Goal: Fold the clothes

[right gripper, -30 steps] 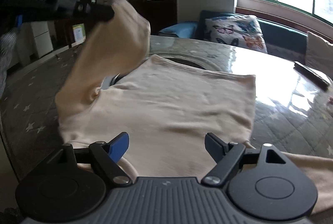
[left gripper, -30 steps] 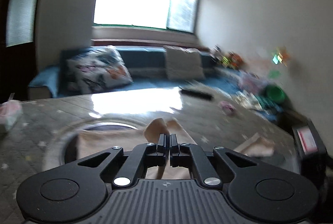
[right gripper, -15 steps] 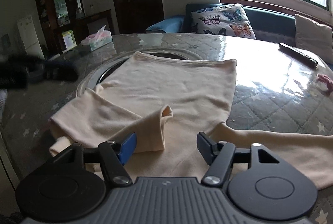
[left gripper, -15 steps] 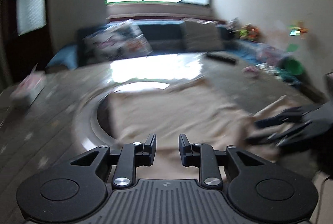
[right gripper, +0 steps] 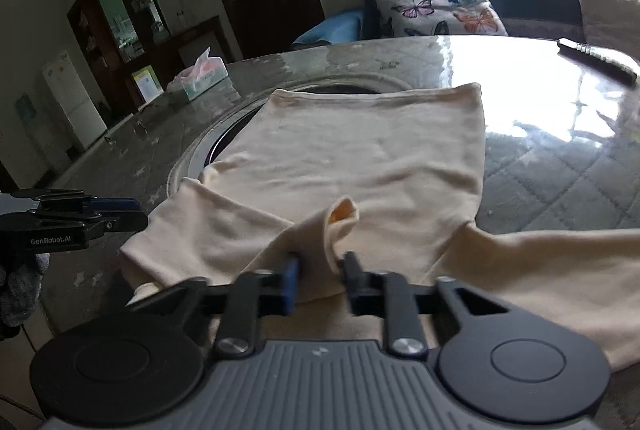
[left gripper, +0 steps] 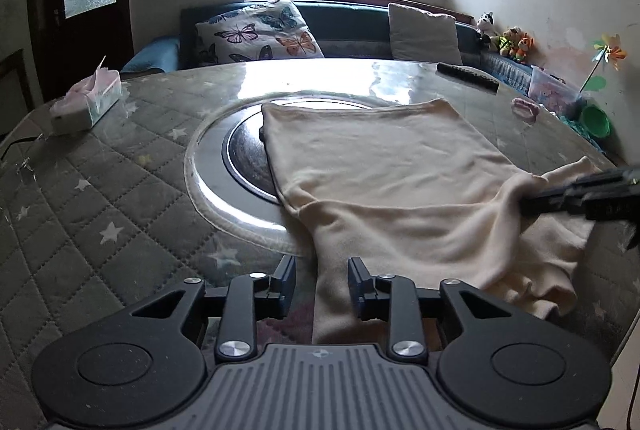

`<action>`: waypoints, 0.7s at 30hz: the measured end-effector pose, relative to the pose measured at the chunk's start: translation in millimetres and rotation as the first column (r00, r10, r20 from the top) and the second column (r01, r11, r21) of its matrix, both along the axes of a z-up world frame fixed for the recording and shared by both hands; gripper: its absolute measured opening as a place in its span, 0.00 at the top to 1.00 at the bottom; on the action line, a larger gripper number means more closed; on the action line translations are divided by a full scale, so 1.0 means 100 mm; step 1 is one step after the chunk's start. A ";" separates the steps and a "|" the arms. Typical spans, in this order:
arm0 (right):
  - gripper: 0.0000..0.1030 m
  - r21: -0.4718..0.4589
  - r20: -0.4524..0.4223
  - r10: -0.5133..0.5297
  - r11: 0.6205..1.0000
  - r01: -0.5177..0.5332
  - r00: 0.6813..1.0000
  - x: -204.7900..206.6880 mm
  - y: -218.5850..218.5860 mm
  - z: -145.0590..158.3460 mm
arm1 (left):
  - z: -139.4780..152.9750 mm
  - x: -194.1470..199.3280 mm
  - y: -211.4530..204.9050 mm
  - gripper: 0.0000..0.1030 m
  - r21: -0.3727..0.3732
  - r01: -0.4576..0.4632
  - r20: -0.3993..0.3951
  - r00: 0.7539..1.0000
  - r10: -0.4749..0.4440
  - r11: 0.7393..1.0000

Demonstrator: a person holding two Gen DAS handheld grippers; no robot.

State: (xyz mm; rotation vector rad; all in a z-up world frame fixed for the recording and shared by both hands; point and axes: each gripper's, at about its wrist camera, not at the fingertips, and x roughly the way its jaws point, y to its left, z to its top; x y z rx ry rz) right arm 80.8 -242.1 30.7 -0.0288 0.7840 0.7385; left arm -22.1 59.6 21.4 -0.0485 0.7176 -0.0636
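A cream shirt (left gripper: pixel 384 166) lies flat on the bench (left gripper: pixel 120 190), its far hem over the round glass inset (left gripper: pixel 236 166) at the bench's middle. Judging by how it lies, the fold is only begun: one sleeve (right gripper: pixel 224 230) is already laid in over the shirt's near left part, while the other sleeve (right gripper: pixel 540 270) trails out to the shirt's right, unfolded. The right gripper (right gripper: pixel 318 280) has its jaws pinched on the cuff end of the folded sleeve, which bunches up between them near the shirt's middle front. The left gripper (left gripper: pixel 322 288) sits at the shirt's near left edge with its jaws opening; the fabric edge lies between them, unpressed. Still to do, it seems: bring the right sleeve in, then fold the body up toward the hem.
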 end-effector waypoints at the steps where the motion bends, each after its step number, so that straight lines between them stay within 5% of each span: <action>1: 0.92 -0.002 0.023 0.005 1.000 -0.005 1.000 -0.03 0.00 0.06 | 0.00 -0.01 0.01 0.70 0.004 -0.003 -0.002 1.000 0.003 1.000; 5: 0.93 -0.047 0.082 -0.007 0.999 0.011 0.997 -0.11 -0.03 0.26 | -0.05 -0.01 0.02 0.70 0.011 -0.001 -0.017 1.000 0.002 1.000; 10: 0.81 -0.154 0.007 -0.021 0.988 0.022 1.000 -0.06 -0.11 0.11 | 0.03 -0.01 0.04 0.70 0.024 0.005 0.010 1.000 -0.005 1.000; 14: 0.63 -0.049 -0.015 -0.040 0.998 0.039 0.999 0.00 -0.26 0.21 | 0.13 0.11 0.00 0.70 0.036 0.019 0.032 0.999 -0.020 0.999; 21: 0.72 -0.034 -0.043 -0.088 0.996 0.087 0.995 0.30 -0.13 0.06 | 0.05 0.40 -0.10 0.70 0.036 0.037 0.009 0.999 -0.038 0.999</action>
